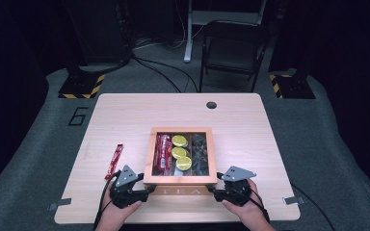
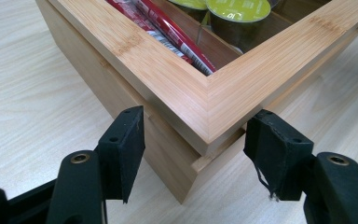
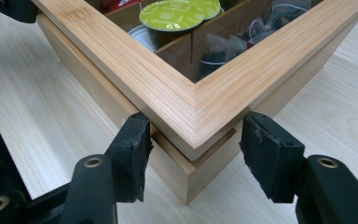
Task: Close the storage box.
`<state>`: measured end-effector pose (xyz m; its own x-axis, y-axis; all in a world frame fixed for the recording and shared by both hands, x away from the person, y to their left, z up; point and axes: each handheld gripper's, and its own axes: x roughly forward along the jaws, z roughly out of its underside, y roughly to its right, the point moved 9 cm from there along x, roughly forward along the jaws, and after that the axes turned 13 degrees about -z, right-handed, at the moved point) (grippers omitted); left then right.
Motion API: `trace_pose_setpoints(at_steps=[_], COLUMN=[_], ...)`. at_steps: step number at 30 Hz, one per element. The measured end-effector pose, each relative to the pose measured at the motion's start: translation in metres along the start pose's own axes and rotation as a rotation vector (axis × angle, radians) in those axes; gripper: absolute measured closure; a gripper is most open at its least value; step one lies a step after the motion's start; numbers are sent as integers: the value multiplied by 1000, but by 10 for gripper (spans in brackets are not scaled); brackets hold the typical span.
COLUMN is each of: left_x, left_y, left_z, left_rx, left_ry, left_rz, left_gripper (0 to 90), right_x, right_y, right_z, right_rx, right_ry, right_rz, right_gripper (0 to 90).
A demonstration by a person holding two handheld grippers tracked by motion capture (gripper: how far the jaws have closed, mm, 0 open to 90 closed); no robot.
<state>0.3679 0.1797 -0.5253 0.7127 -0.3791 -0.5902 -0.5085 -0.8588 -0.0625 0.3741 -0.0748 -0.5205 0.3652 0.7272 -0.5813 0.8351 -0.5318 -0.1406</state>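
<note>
Bench (image 1: 125, 115) of pale wood carries, toward its left, a red sachet (image 1: 114, 160) lying flat and apart from everything else. Just right of it the left gripper (image 1: 147, 189), held in the person's left hand (image 1: 118, 211), stands at the near left corner of a bamboo box (image 1: 180, 182); in the left gripper view its jaws are spread wide, one on each side of that corner, near the wood but not clamped on it. The box sits at the near middle of the bench, its framed lid (image 2: 205, 93) resting on the base with a glass pane in the frame. Under the pane lie red sachets (image 1: 163, 150) at the left, green-topped capsules (image 1: 180, 153) in the middle and dark tea bags (image 1: 201, 151) at the right. The right gripper (image 1: 213, 190), in the right hand (image 1: 248, 211), stands at the near right corner, jaws likewise wide around it; the left one looks to touch the lid's edge.
</note>
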Motion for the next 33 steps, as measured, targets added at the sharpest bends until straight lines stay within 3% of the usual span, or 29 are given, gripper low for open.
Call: trace_pose_setpoints(at_steps=[8, 10, 13, 15, 20, 25, 33], left_x=[4, 5, 4, 4, 3, 0, -6], left_y=[3, 3, 4, 6, 7, 5, 0], left_z=[6, 6, 5, 5, 3, -1, -14], left_rx=[5, -6, -9, -17, 10, -6, -1], left_ry=[-42, -36, -33, -32, -26, -23, -2], left_rz=[10, 10, 10, 16, 19, 28, 18], left_gripper=[321, 290, 262, 261, 261, 260, 268], right_x=[5, 5, 6, 7, 5, 1, -8], right_y=[-1, -1, -2, -2, -1, -1, 0], right_z=[6, 6, 4, 5, 1, -4, -17], right_rx=[19, -11, -9, -5, 5, 12, -14], right_ry=[-39, -46, -39, -40, -18, 8, 33], right_rz=[-8, 6, 14, 14, 3, -2, -6], right_gripper=[363, 310, 270, 270, 278, 292, 312])
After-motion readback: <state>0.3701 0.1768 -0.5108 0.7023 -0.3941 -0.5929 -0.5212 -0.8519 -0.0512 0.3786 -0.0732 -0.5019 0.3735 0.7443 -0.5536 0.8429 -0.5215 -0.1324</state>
